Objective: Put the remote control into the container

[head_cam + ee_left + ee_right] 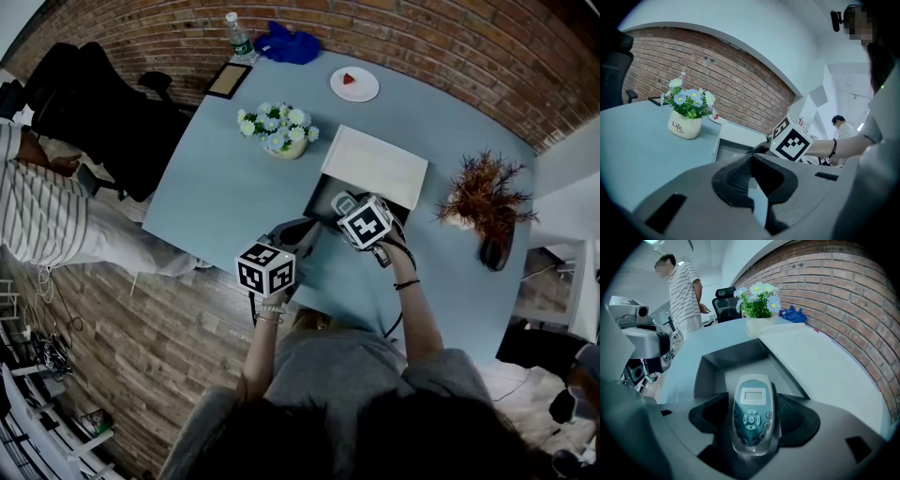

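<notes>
A silver remote control with a small screen and round buttons lies between the pads of my right gripper. A narrow gap shows beside its left edge, so the jaws stand open around it. It hangs over the near end of the open grey container, whose white lid lies to the right. In the head view the remote and right gripper sit at the container below its lid. My left gripper waits just left of the box, jaws nearly together and empty.
A pot of flowers stands behind the box, with a dried plant at the right. A plate, bottle, blue cloth and framed picture line the far edge. A person in stripes stands at the left.
</notes>
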`<state>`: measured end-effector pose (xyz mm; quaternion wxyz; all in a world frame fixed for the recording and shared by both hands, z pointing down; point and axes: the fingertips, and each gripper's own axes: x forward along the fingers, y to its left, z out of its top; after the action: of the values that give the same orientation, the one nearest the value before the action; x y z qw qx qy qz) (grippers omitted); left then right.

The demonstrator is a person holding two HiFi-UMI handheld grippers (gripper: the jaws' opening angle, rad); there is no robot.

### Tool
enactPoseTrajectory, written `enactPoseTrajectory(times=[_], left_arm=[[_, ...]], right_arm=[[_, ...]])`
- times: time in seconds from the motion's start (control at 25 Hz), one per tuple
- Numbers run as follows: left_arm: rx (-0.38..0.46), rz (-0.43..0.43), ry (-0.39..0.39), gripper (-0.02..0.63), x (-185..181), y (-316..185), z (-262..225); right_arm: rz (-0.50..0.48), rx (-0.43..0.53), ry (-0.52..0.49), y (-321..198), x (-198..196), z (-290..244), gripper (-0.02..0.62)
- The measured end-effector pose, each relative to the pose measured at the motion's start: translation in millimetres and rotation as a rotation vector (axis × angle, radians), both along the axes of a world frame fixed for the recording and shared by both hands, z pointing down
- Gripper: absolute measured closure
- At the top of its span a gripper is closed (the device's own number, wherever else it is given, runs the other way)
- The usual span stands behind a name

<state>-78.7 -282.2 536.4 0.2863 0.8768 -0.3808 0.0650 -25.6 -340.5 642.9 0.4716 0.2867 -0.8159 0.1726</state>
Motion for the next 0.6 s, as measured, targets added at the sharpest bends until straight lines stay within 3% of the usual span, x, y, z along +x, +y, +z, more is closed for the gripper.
enactPoseTrajectory(times=[0.6], left_arm=[[0.065, 0.029, 0.010, 0.603, 9, 5, -16]], right_arm=[[0.079, 0.050, -0.233, 10, 4, -52, 0.302]])
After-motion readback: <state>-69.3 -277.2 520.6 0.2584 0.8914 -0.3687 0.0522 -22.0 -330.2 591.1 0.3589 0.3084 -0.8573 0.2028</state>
